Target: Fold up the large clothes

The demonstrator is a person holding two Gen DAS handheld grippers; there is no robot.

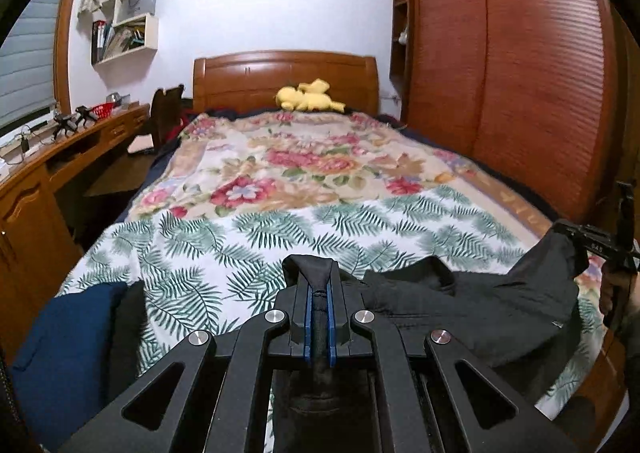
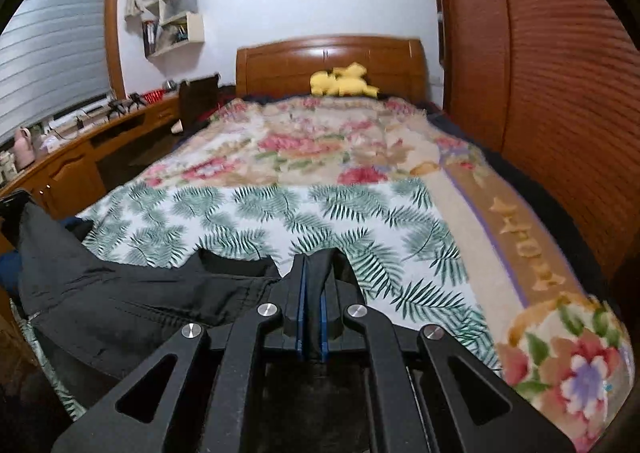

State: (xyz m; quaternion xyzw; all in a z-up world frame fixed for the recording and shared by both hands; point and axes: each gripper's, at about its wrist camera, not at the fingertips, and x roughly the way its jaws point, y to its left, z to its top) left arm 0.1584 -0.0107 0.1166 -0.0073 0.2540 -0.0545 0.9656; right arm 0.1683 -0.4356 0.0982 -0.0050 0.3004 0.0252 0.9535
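Leaf-print bedding (image 1: 280, 237) covers the near bed; my left tongs (image 1: 319, 285) and right tongs (image 2: 316, 277) each pinch the black garment (image 1: 480, 309), spread between them.

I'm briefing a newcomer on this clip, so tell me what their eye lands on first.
First, the dark garment stretched low over the near end of the bed, pinched at one end by the left hand-held gripper and at the other by the right hand-held gripper. Under it lies a fern-print sheet, with a floral blanket beyond. A yellow plush toy sits by the wooden headboard.
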